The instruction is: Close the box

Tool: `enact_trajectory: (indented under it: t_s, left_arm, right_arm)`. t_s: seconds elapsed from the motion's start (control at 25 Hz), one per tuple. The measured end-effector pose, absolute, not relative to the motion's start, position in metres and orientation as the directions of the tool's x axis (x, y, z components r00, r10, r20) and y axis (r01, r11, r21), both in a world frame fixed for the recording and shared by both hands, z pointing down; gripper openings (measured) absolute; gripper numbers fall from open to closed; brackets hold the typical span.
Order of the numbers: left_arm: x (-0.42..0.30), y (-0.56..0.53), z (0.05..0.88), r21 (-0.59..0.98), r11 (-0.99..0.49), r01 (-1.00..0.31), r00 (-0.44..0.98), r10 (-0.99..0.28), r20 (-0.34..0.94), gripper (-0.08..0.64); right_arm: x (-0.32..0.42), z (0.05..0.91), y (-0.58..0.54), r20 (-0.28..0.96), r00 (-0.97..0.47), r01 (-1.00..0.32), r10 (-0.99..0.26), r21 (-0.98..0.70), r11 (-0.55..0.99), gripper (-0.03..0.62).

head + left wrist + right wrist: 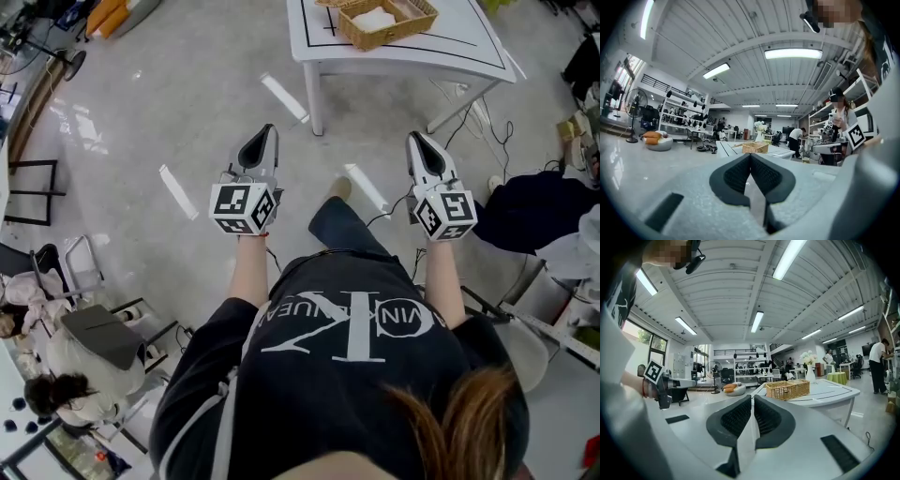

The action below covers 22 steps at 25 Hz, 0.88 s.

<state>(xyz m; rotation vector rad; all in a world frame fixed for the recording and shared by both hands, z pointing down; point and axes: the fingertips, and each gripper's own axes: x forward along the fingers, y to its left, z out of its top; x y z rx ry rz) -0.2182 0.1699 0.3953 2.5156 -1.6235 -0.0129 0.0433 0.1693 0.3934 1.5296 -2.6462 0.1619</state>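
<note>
While we face the white table (469, 42), our left gripper (265, 132) and right gripper (416, 140) are clenched empty, wicker basket (386, 22) well ahead.

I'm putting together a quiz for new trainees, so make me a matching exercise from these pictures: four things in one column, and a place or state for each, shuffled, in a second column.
Things:
1 wicker basket
2 left gripper
3 white table
4 black T-shirt

Places and states:
A jaws shut, nothing between them
B stands on the grey floor
C white lettering across it
D sits on the tabletop

Pairs: 1-D, 2-A, 3-B, 4-C
</note>
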Motion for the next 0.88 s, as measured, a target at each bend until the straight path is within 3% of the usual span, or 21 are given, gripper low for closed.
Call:
enact_trajectory:
  t_s: [0.44,0.88]
  left_arm:
    - [-0.220,0.064,0.401,0.166,-0.417,-0.894,0.437,-0.893,0.111,0.015]
    - [-0.189,-0.037,0.418,0.288,-0.472,-0.833,0.526,-0.837,0.149,0.187]
  right_arm:
    - [0.026,0.416,0.064,0.171,-0.518,-0.855,-0.838,-0.077,0.513,0.012]
    - [0.037,0.433,-0.013,0.225,-0.499,-0.866,-0.837,-0.099,0.490,0.012]
